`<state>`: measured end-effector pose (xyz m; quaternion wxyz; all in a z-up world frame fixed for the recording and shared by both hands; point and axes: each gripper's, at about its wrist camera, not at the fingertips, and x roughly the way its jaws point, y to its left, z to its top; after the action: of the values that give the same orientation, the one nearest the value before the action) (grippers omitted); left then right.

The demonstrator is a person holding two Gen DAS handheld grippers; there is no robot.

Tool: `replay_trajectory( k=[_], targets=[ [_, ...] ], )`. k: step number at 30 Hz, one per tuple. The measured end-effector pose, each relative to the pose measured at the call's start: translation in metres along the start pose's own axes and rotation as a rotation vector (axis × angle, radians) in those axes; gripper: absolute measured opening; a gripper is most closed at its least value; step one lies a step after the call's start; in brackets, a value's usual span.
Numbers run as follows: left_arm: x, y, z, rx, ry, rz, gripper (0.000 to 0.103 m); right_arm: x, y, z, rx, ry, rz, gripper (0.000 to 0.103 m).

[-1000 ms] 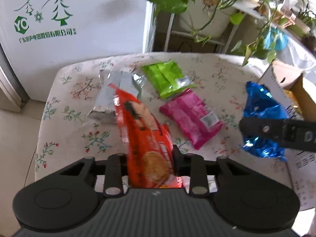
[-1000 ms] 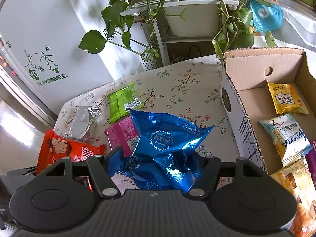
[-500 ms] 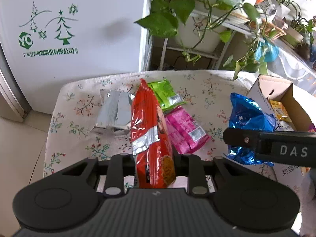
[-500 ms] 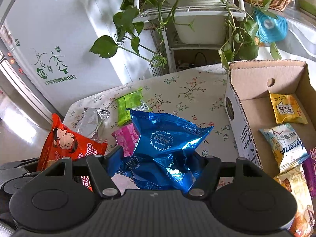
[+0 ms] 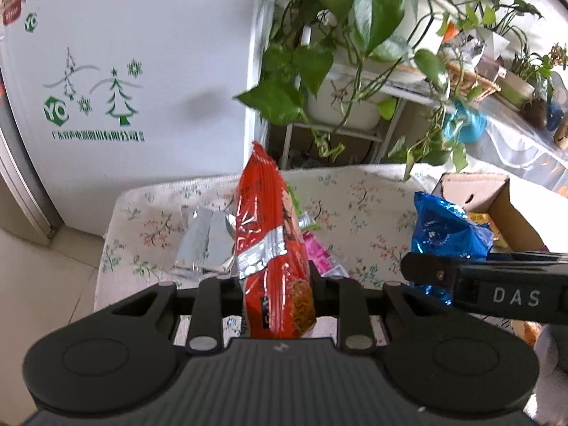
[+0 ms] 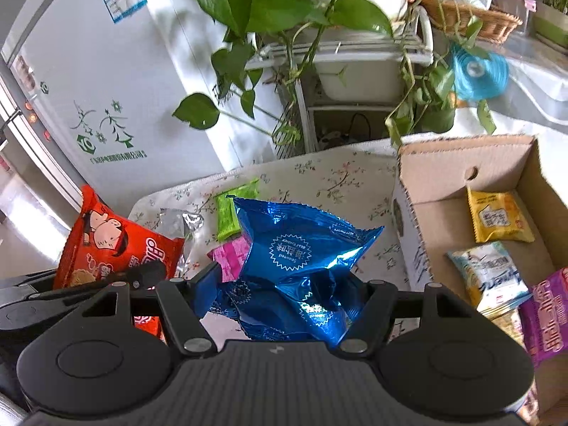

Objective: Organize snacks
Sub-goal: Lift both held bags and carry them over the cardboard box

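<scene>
My left gripper (image 5: 278, 280) is shut on a long red biscuit pack (image 5: 269, 234) and holds it upright above the table; the pack also shows in the right wrist view (image 6: 113, 245). My right gripper (image 6: 287, 284) is shut on a crumpled blue foil snack bag (image 6: 298, 259), also seen in the left wrist view (image 5: 447, 234), held up left of the cardboard box (image 6: 443, 163). On the floral tablecloth (image 6: 333, 177) lie a silver pack (image 5: 202, 241), a green pack (image 6: 230, 209) and a pink pack (image 6: 230, 255).
The box holds a yellow pack (image 6: 497, 216), a pale blue-and-white pack (image 6: 490, 277) and a purple pack (image 6: 546, 316). Behind the table stand a white fridge (image 5: 124, 71) and a plant shelf with trailing leaves (image 6: 284, 10). The table's left edge drops to the floor (image 5: 53, 284).
Both grippers have risen with their packs. The red pack has swung from lying forward to standing upright. The table now looks lower and farther away.
</scene>
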<state>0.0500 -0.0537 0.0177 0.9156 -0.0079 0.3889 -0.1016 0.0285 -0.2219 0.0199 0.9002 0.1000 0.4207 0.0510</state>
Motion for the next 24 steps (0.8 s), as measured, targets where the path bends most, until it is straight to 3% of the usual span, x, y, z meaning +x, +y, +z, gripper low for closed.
replay_trajectory(
  k=[10, 24],
  targets=[
    [-0.017, -0.025, 0.011, 0.024, -0.07, -0.014, 0.025, -0.035, -0.023, 0.015, 0.022, -0.083, -0.009, 0.074],
    [-0.026, -0.07, 0.01, 0.062, -0.09, -0.125, 0.025, -0.082, -0.081, 0.035, 0.113, -0.18, -0.028, 0.074]
  ],
)
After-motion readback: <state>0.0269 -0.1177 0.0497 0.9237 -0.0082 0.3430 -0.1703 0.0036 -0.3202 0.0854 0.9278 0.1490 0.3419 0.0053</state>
